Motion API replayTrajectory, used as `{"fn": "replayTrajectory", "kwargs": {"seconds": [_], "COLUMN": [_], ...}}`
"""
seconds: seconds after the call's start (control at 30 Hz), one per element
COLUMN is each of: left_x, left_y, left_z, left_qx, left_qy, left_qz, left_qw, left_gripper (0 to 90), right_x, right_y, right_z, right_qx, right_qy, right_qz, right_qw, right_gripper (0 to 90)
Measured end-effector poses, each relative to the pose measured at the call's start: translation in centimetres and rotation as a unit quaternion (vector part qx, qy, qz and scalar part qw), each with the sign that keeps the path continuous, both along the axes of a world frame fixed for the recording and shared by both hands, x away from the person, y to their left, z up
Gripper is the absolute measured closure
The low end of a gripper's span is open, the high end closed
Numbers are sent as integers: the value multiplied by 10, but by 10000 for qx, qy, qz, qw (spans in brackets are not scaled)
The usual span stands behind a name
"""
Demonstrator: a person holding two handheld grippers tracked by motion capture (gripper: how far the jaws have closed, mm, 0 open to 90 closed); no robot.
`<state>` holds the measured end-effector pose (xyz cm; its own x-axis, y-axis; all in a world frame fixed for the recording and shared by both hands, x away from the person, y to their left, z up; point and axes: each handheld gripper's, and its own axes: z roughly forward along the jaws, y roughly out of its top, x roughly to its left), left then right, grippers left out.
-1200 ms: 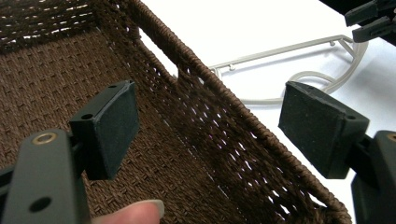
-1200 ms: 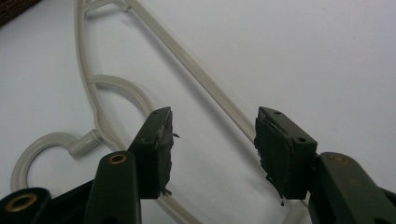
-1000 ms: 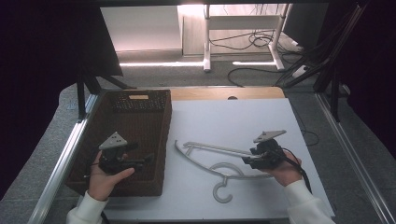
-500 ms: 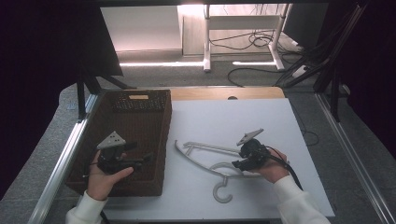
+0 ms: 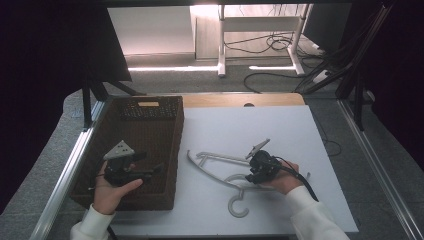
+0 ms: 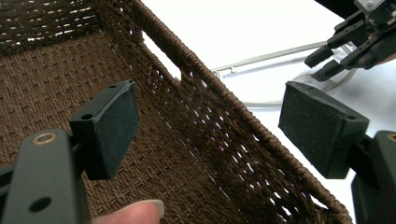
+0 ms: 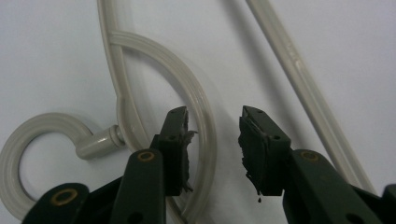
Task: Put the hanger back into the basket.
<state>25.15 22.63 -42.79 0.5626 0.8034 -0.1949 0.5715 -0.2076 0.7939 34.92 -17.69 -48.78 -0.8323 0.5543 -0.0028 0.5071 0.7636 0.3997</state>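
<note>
The pale grey plastic clothes hanger (image 5: 222, 170) lies flat on the white tabletop (image 5: 260, 130), just beside the long side of the dark brown woven wicker basket (image 5: 150, 130), with its hook (image 5: 238, 207) turned toward the person. The right gripper (image 5: 250, 176) is down over the curved neck of that hanger, on the side away from the basket. In the right gripper view (image 7: 212, 140) its jaws have just been closing and now stand at a narrow gap astride the curved rib (image 7: 203, 121); the worn pad (image 7: 180, 149) on one jaw is at the rib, while the other is apart from it, so nothing is clamped yet. The straight bar (image 7: 308, 98) runs past just beyond the far jaw. The left gripper (image 5: 150, 172) is held above the basket's floor near the wall facing the hanger, and in the left gripper view (image 6: 210, 116) its jaws stand wide with nothing between them but the basket's rim (image 6: 219, 93).
</note>
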Motion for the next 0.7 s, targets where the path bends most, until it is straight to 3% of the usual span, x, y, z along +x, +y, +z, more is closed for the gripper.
{"fn": "replayTrajectory", "kwargs": {"seconds": [0.47,0.7], "left_x": [0,0], "left_y": [-2,-2], "left_z": [0,-1], "left_qx": [26,44], "left_qy": [3,7], "left_qz": [-8,-8], "left_qw": [10000,10000], "left_gripper": [201,201], "right_x": [0,0], "right_y": [7,6], "right_z": [-10,-10], "right_qx": [-265,-289], "right_qy": [42,-13], "right_qz": [180,306], "right_qw": [9995,9991], "right_gripper": [784,798]}}
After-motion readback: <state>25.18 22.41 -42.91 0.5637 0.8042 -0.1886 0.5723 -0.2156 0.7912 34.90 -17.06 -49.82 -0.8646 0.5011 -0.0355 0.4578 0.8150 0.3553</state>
